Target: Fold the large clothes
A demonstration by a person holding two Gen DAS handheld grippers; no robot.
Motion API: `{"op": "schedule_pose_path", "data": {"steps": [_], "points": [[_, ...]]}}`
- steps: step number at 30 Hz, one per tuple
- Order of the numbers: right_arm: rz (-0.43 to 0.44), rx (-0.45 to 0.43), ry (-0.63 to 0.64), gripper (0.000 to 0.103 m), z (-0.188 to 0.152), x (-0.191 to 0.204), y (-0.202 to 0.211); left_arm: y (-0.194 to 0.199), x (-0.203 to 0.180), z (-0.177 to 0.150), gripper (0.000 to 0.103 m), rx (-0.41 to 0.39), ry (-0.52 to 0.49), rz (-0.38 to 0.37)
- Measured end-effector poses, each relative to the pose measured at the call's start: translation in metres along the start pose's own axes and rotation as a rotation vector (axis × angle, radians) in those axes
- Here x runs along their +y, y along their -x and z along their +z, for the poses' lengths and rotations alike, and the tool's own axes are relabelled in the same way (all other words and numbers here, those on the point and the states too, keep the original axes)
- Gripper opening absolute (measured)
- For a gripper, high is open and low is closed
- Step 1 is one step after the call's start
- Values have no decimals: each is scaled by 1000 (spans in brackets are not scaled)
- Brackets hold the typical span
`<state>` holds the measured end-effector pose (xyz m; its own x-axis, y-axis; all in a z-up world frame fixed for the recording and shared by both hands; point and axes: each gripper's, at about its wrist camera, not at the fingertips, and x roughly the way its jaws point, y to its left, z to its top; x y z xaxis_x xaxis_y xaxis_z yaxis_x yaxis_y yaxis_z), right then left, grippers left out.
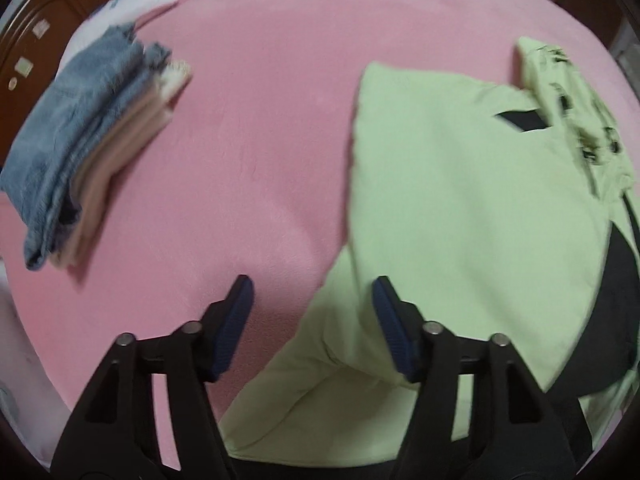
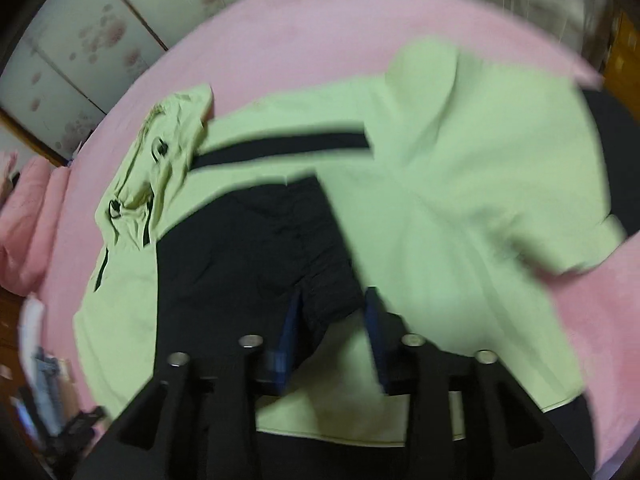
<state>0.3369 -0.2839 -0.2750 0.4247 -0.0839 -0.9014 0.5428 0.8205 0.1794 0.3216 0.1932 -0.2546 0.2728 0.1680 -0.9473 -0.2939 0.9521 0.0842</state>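
Note:
A light green jacket with black panels point(image 1: 460, 184) lies on the pink bed cover point(image 1: 260, 100), partly folded, its hood point(image 1: 572, 92) at the far right. My left gripper point(image 1: 312, 292) is open and empty above the jacket's left edge. In the right wrist view the same jacket point(image 2: 460, 160) lies spread, its hood point(image 2: 160, 160) at the left and a black panel point(image 2: 248, 248) in the middle. My right gripper point(image 2: 332, 304) is open just above the black panel and holds nothing. The right view is blurred.
A stack of folded clothes point(image 1: 88, 140), blue denim on top of beige, sits at the left of the bed. A wooden headboard point(image 1: 36, 40) stands behind it. Pink pillows point(image 2: 28, 216) and a floral glass wardrobe door point(image 2: 92, 40) show at the left.

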Motion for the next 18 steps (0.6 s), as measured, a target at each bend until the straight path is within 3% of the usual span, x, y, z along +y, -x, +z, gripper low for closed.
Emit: {"op": "schedule_pose_path", "data": {"steps": [2,3,5,6,7,9,10,11,13,14,16,18], "points": [[6,-91,77,39,-3,16,26,14,-7,-2,55,-5,-28,-78],[55,-102,114,39,-4,25,33,19,-14,-4,55,9,-59,-149],[212,-39,176,39,-1,50,29,22,-35,-8,55,63,-123,-263],[347,61,203,39,-7,66,19,21,-46,-12,55,94,-156,-305],[423,138,199,38,-12,76,11,19,-55,-14,55,112,-177,-324],[544,309,145,25,-27,92,-13,4,-71,-19,54,177,-207,-330],[588,422,106,20,-39,103,-32,-13,-79,-23,50,265,-213,-327],[600,497,87,14,-46,112,-48,-26,-84,-28,48,331,-206,-308],[573,588,76,8,-65,120,-71,-32,-80,-30,42,320,-165,-294],[562,601,78,2,-68,122,-79,-33,-75,-30,37,312,-151,-287],[555,599,57,1,-72,115,-88,-34,-62,-27,11,290,-131,-258],[544,571,12,1,-68,96,-87,-37,-38,-19,1,266,-108,-236]]}}
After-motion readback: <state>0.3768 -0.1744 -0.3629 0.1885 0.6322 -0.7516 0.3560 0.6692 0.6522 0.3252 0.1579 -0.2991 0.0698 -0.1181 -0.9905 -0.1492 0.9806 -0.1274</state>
